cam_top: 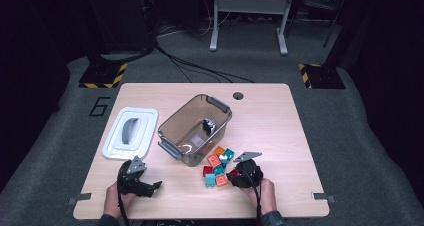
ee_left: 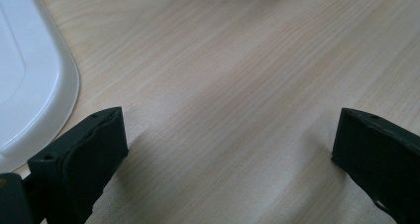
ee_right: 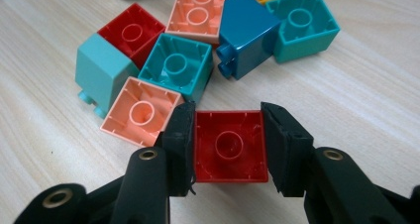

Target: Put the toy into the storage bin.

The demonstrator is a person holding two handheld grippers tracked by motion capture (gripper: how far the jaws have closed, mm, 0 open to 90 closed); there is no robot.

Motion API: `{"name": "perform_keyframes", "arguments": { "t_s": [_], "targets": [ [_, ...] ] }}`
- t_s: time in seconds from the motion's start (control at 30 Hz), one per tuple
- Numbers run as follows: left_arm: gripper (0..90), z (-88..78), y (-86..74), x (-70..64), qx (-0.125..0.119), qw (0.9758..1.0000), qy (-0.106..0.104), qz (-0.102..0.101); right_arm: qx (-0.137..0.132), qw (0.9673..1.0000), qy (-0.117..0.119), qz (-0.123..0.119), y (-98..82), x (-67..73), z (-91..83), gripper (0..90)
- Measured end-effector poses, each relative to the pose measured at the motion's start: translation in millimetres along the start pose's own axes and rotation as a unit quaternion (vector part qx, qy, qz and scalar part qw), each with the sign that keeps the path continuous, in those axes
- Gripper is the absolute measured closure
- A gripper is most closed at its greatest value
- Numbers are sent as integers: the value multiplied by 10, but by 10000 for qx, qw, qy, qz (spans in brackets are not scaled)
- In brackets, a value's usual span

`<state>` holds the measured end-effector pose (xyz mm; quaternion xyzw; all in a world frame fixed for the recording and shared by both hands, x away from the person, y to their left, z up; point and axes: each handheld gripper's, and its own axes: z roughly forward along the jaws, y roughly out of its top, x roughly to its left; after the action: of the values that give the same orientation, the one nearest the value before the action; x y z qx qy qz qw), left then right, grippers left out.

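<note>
Both grippers are matte black; the left gripper point(cam_top: 156, 185) and right gripper point(cam_top: 228, 175) each carry a grey three-cornered plate and a black cable. Brass-ringed holes mark the right one's arms. Dark sleeves at the wrists.

You see the table point(cam_top: 260, 106) evenly lit from above, surroundings dark | soft shadows under black jaws | glare at 9 o'clock on white lid point(ee_left: 29, 80) | jaws near lens slightly blurred
</note>
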<state>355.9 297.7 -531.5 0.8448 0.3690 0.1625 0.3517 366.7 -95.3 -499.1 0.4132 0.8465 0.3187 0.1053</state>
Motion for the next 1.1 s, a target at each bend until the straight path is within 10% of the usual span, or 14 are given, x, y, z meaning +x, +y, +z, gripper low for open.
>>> {"name": "perform_keyframes", "arguments": {
  "t_s": [1.1],
  "targets": [
    [4, 2, 0, 0, -8, 10000, 6, 0, -685, 9967, -135, 414, 490, -364, -267, 589]
  ]
}}
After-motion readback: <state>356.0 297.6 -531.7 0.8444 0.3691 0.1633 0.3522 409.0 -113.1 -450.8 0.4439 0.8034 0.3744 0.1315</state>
